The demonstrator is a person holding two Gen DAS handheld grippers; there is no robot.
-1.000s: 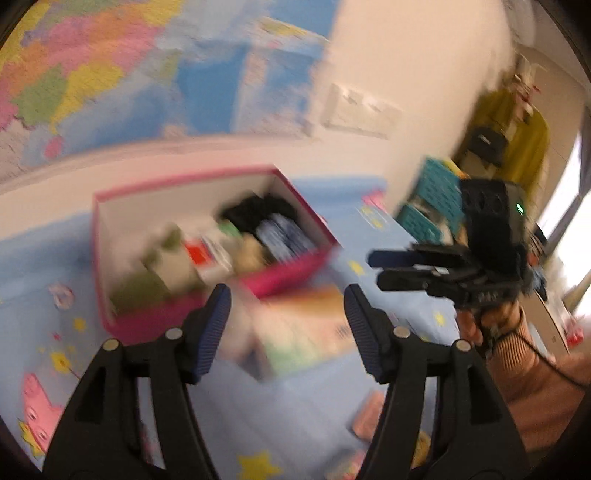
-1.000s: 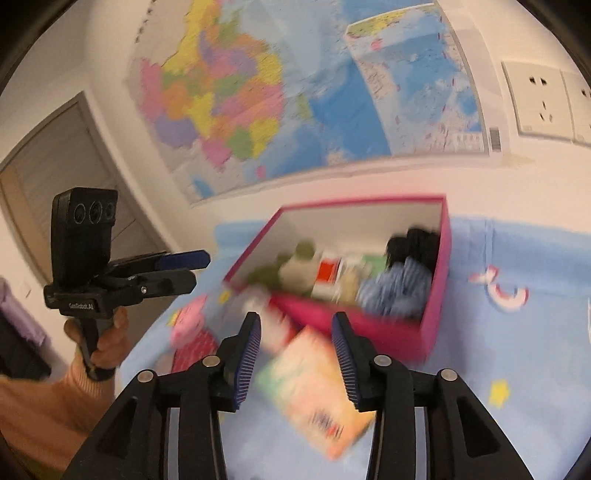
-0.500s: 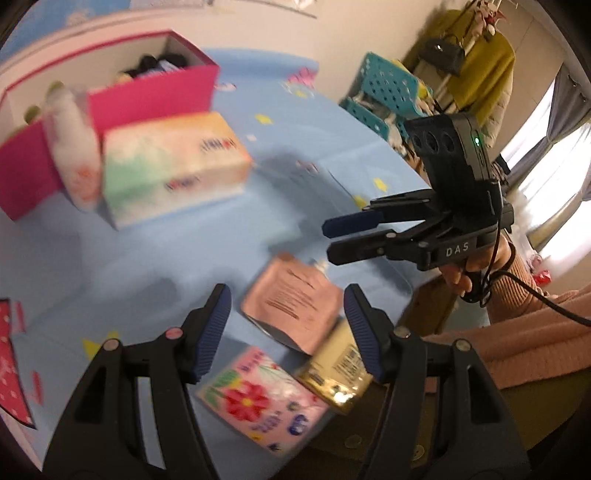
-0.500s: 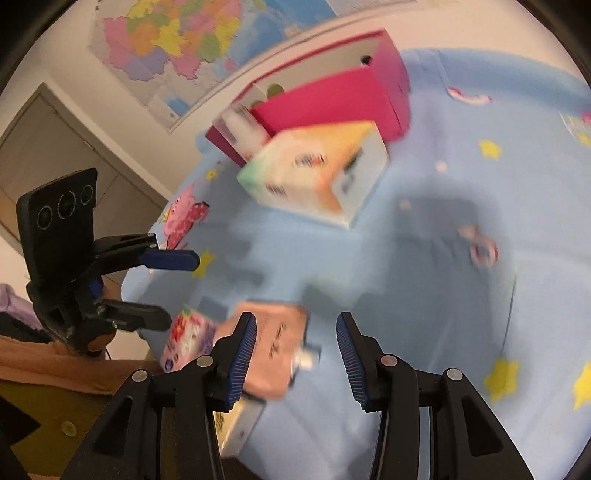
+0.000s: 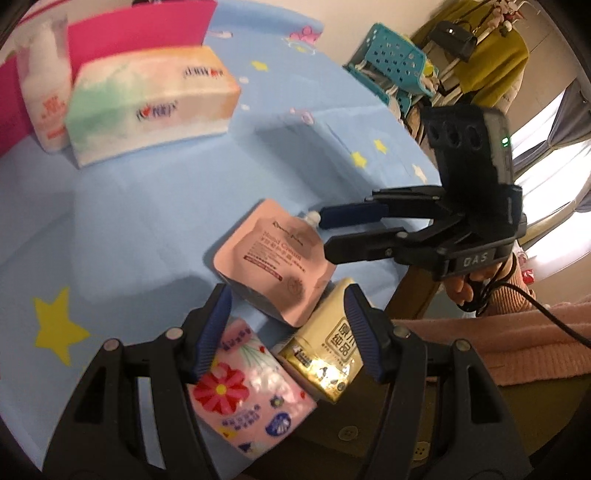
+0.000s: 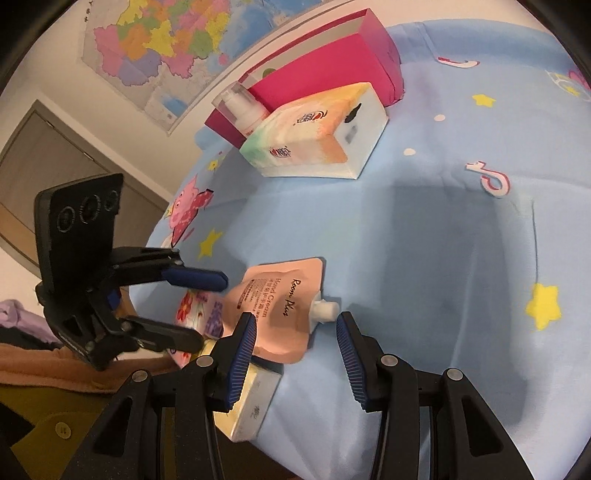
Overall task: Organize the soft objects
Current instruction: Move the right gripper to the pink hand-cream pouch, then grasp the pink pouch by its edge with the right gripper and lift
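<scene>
Left wrist view: the pink hand-cream pouch [image 5: 273, 258] lies flat on the blue star-print worktop [image 5: 129, 221], centre of frame. Its long axis runs diagonally, with the white spout [image 5: 311, 218] pointing to the upper right and the wide bottom edge toward the lower left. The pouch's lower corner overlaps a gold tissue pack [image 5: 328, 354], lower centre, and a pink floral pack [image 5: 243, 391] lies just left of that, at the worktop edge.

The left claw [image 5: 288, 332] hangs over these three items with its blue pads apart; nothing is pressed between them. The right claw [image 5: 325, 230] enters from the right of the frame, jaws apart, its upper fingertip just beside the spout; contact cannot be confirmed.

Right wrist view: the same pouch [image 6: 280, 314] sits lower centre, spout [image 6: 325, 309] pointing right, into the gap of the right claw [image 6: 295, 350]. The pads stand apart and grip nothing. The left claw [image 6: 210, 306] shows at left of frame, also apart, above the floral pack [image 6: 192, 310].

Upper left of the left view: a pastel tissue box [image 5: 151, 103] lies in front of a magenta storage box [image 5: 140, 33], with a white pump bottle [image 5: 46, 99] touching the tissue box's left end. All three are well apart from the pouch.
</scene>
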